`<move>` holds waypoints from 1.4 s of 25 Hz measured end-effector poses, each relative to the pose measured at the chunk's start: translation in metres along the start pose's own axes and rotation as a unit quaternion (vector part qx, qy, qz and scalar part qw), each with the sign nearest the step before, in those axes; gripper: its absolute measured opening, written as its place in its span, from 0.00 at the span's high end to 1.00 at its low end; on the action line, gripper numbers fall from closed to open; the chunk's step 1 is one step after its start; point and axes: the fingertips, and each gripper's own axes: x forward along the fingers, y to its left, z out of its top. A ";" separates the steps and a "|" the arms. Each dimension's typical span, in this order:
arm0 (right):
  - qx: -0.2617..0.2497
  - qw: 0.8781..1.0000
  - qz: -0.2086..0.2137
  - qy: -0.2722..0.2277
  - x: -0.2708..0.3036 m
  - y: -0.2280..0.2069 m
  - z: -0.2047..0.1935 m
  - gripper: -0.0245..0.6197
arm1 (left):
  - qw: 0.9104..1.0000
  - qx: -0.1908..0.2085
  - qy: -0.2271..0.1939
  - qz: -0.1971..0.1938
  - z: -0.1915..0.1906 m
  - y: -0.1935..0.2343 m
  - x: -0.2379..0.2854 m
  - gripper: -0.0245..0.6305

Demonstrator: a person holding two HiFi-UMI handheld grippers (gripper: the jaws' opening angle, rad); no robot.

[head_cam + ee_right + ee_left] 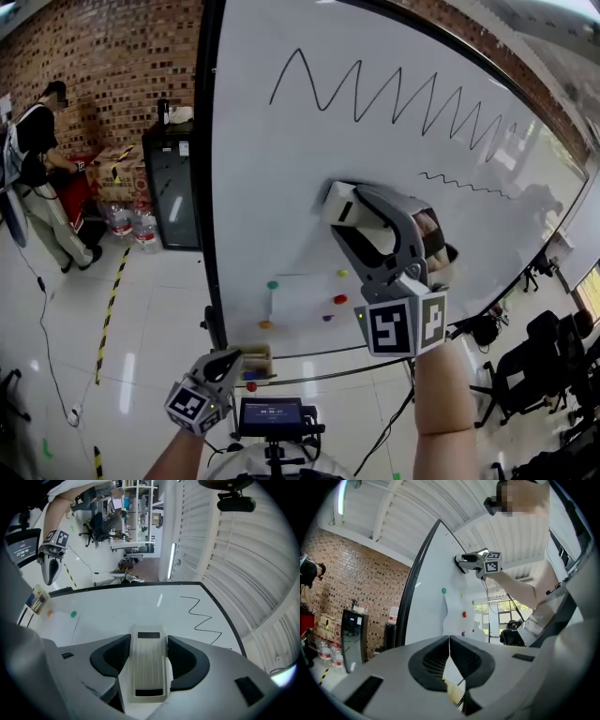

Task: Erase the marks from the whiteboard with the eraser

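A big whiteboard (281, 159) carries a long black zigzag mark (394, 98) near its top and a small wavy line (464, 185) to the right. My right gripper (353, 202) is shut on a white eraser (339, 203), which it holds at the board's surface below the zigzag. In the right gripper view the eraser (149, 663) fills the gap between both pads, and the zigzag (202, 618) lies ahead on the right. My left gripper (229, 360) hangs low by the board's bottom edge. Its jaws are shut with nothing in them, and the fingertips (445, 641) meet.
Coloured magnets (339, 300) pin a sheet of paper (300, 302) to the lower board. A marker tray (255, 361) sits at the bottom edge, above a small screen (272, 413). A person (37, 169) stands far left beside a black cabinet (172, 187). Office chairs (525, 366) stand at the right.
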 end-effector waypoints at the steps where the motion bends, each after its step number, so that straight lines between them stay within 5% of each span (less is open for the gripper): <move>1: 0.002 1.000 0.000 0.000 -0.002 -0.002 -0.005 0.56 | 1.000 0.000 0.001 -0.001 -0.001 -0.002 0.002 0.94; 7: 0.065 0.995 -0.075 0.032 -0.035 -0.057 -0.063 0.56 | 1.000 -0.025 -0.004 -0.004 -0.007 -0.021 0.013 0.94; 13: 0.197 0.966 -0.147 0.086 -0.051 -0.094 -0.120 0.56 | 1.000 -0.024 0.000 -0.011 -0.017 -0.014 0.009 0.94; 17: 0.151 0.973 -0.141 0.105 -0.057 -0.083 -0.117 0.56 | 1.000 -0.013 -0.002 -0.015 -0.018 -0.028 0.021 0.94; 25: 0.023 0.998 -0.048 0.015 -0.023 -0.020 -0.062 0.56 | 0.999 0.022 -0.015 -0.034 0.009 -0.042 0.057 0.94; 35: 0.107 0.983 -0.120 0.083 -0.062 -0.071 -0.144 0.56 | 0.994 0.079 -0.035 -0.073 0.060 -0.072 0.102 0.94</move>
